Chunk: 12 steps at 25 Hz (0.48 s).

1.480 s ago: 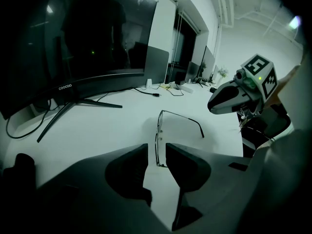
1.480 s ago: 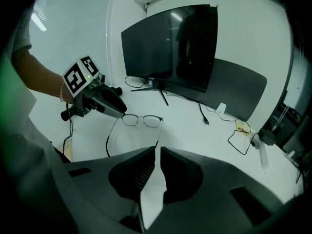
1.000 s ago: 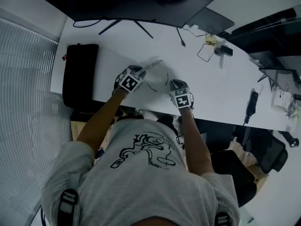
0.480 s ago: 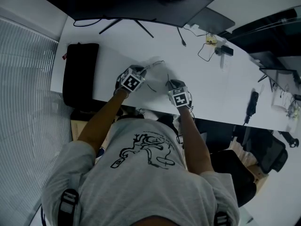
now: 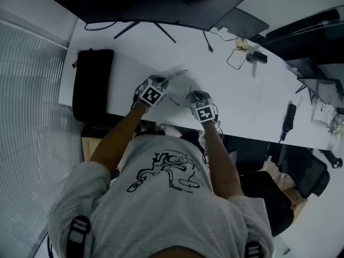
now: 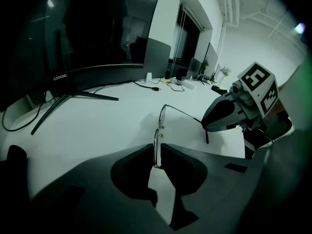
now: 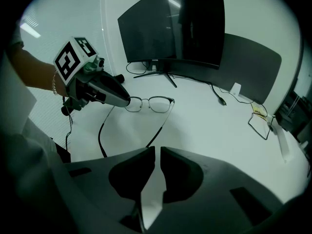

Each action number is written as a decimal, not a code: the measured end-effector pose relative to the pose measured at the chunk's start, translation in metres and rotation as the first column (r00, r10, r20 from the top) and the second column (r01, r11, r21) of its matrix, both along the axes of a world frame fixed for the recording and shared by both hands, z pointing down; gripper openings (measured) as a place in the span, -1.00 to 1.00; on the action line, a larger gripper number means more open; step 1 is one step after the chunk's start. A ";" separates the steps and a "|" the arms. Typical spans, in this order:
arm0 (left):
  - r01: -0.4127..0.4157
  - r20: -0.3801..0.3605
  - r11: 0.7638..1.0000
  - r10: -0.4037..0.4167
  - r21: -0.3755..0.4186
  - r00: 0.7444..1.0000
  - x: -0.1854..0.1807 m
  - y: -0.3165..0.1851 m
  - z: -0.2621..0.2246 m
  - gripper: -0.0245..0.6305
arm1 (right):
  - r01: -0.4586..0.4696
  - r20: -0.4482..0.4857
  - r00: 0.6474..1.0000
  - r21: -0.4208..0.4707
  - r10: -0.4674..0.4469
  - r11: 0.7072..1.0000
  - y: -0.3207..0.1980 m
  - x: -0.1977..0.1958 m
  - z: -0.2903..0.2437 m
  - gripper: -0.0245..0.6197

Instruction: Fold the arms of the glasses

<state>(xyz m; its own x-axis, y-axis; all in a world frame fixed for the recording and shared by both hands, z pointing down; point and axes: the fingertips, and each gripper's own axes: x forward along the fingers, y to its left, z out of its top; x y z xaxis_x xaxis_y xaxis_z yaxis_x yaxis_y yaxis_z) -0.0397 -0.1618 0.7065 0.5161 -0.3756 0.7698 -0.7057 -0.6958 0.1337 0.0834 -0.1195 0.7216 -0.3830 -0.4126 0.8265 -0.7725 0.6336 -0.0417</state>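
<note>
Our left gripper (image 6: pixel 156 155) has just closed its jaws on the front rim of the glasses (image 7: pixel 161 104) on the white desk (image 7: pixel 209 130), our right gripper (image 7: pixel 157 155) has its jaws together and empty, and we think the thin, light arms need gentle pushes.

left gripper (image 6: pixel 156 150): jaws just closed onto glasses (image 7: pixel 148 101) | right gripper (image 7: pixel 157 152): jaws together
</note>
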 end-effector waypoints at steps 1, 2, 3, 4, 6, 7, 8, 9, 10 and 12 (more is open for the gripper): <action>0.000 0.001 1.000 0.000 0.000 1.000 0.000 0.001 0.000 -0.72 | 0.000 0.001 1.000 0.001 0.000 1.000 0.000 -0.001 0.000 -0.78; 0.001 0.001 1.000 -0.001 -0.001 1.000 0.000 0.001 0.000 -0.72 | 0.001 0.002 1.000 0.001 -0.001 1.000 0.001 -0.002 0.000 -0.78; 0.002 0.001 1.000 -0.002 -0.001 1.000 0.000 0.002 0.001 -0.72 | 0.001 0.003 1.000 0.002 -0.001 1.000 0.001 -0.002 0.000 -0.79; 0.003 0.001 1.000 -0.003 -0.001 1.000 0.001 0.003 0.001 -0.73 | 0.002 0.003 1.000 0.002 -0.002 1.000 0.002 -0.003 0.000 -0.78; 0.006 0.004 1.000 -0.006 0.001 1.000 0.001 0.004 0.001 -0.73 | 0.003 0.006 1.000 -0.001 -0.003 1.000 0.004 -0.004 0.001 -0.79; 0.007 0.006 1.000 -0.007 0.001 1.000 0.001 0.005 0.001 -0.73 | 0.004 0.008 1.000 -0.002 -0.004 1.000 0.004 -0.005 0.001 -0.78; 0.008 0.007 1.000 -0.008 0.000 1.000 0.001 0.005 0.001 -0.73 | 0.005 0.009 1.000 -0.003 -0.005 1.000 0.005 -0.005 0.000 -0.79; 0.009 0.007 1.000 -0.009 0.000 1.000 0.001 0.005 0.000 -0.73 | 0.006 0.009 1.000 -0.004 -0.006 1.000 0.005 -0.005 0.000 -0.78; 0.009 0.006 1.000 -0.009 0.000 1.000 0.001 0.005 0.000 -0.73 | 0.007 0.009 1.000 -0.004 -0.007 1.000 0.005 -0.006 -0.001 -0.78; 0.009 0.005 1.000 -0.009 0.001 1.000 0.002 0.005 -0.001 -0.73 | 0.008 0.010 1.000 -0.004 -0.008 1.000 0.006 -0.007 0.000 -0.78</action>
<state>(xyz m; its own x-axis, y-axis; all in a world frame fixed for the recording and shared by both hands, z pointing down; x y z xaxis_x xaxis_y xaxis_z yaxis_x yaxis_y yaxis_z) -0.0381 -0.1565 0.7059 0.5087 -0.3811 0.7720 -0.7125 -0.6897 0.1291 0.0766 -0.1137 0.7212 -0.3943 -0.4058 0.8245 -0.7671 0.6394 -0.0521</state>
